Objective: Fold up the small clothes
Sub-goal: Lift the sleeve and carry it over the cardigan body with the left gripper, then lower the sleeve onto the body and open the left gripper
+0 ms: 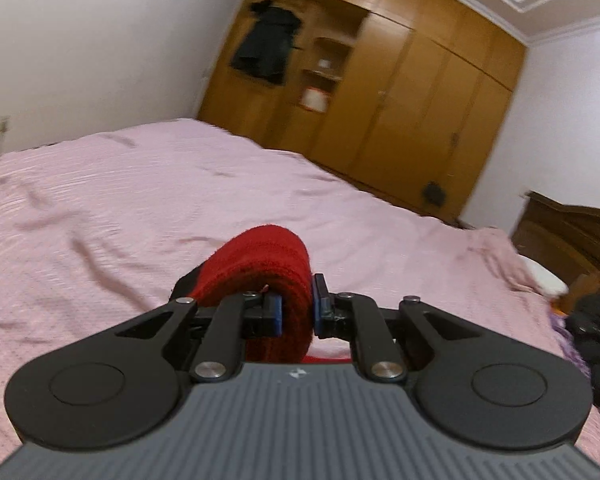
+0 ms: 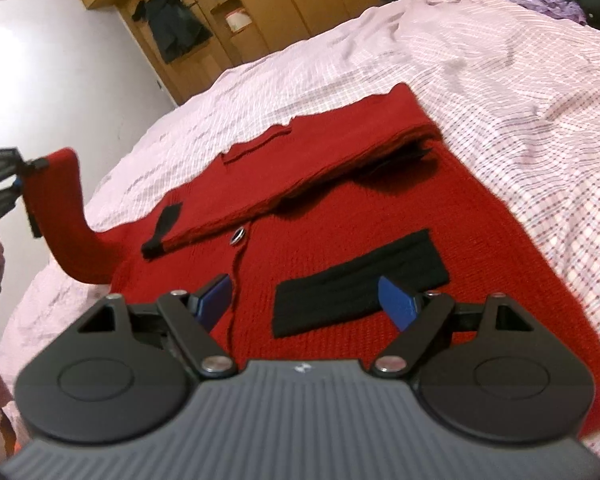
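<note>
Red cardigan lies flat mid-bed, one sleeve already folded across chest. We pinch other sleeve in left gripper, pads pressed tight on knit, cuff lifted off bed's left side. Right gripper hovers over hem near black pocket, fingers spread, holding nothing. Risks: unpinned body drags and undoes folded sleeve; thick knit slips out; left view blurred, so pinch is possibly shallow.
</note>
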The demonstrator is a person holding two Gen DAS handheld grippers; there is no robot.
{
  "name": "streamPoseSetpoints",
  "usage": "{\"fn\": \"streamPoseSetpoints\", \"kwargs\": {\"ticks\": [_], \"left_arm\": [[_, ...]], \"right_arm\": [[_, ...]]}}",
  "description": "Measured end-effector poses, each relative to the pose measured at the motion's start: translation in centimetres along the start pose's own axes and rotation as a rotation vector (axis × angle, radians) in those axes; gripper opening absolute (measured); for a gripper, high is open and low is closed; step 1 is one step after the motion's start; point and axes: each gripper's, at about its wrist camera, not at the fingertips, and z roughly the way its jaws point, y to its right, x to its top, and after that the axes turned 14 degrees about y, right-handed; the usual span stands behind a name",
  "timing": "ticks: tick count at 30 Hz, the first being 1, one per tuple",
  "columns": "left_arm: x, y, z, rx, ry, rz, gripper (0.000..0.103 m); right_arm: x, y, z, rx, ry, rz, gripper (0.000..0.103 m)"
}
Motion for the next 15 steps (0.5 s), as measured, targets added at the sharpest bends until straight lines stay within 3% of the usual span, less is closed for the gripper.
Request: {"fn": "streamPoseSetpoints", "kwargs": {"ticks": [6, 15], "left_arm": [[-2.8, 6.9, 1.4, -0.095, -0.053, 0.036, 0.015], [-9.9, 11.5, 3.9, -0.153, -0.227, 0.082, 0.015]], "right_arm": [[0.5, 1.5, -0.8, -0.013, 0.03, 0.027, 0.083], [0.6, 3.5, -1.6, -0.032, 0.043, 0.067, 0.083]]}}
